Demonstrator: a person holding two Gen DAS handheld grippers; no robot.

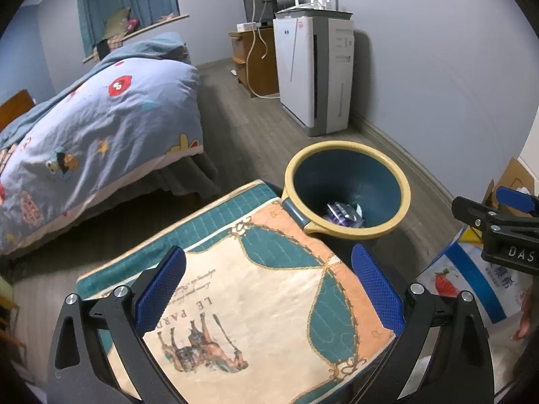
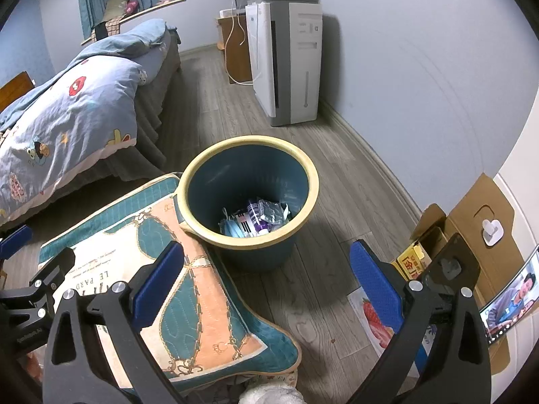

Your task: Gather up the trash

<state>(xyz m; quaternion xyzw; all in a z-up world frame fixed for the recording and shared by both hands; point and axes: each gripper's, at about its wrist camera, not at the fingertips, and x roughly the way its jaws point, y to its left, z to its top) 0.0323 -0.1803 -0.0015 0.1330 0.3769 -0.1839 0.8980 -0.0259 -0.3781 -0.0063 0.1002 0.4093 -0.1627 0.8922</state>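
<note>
The blue cartoon-print quilt on the bed (image 2: 67,107) fills the upper left of the right wrist view. Below it, at lower left, lies the teal and peach quilted cushion (image 2: 188,306), its corner touching the round teal plastic bin with a cream rim (image 2: 305,208) at centre. Wrappers and a blue face mask (image 2: 256,217) sit at the bin's bottom. The white strawberry-print bag (image 2: 377,323) lies on the floor at lower right, likely next.

The left gripper (image 1: 269,289) and right gripper (image 2: 267,282) both stand wide and empty. That thin, flat bag may slip the pads, and a careless swing could knock the bin.
</note>
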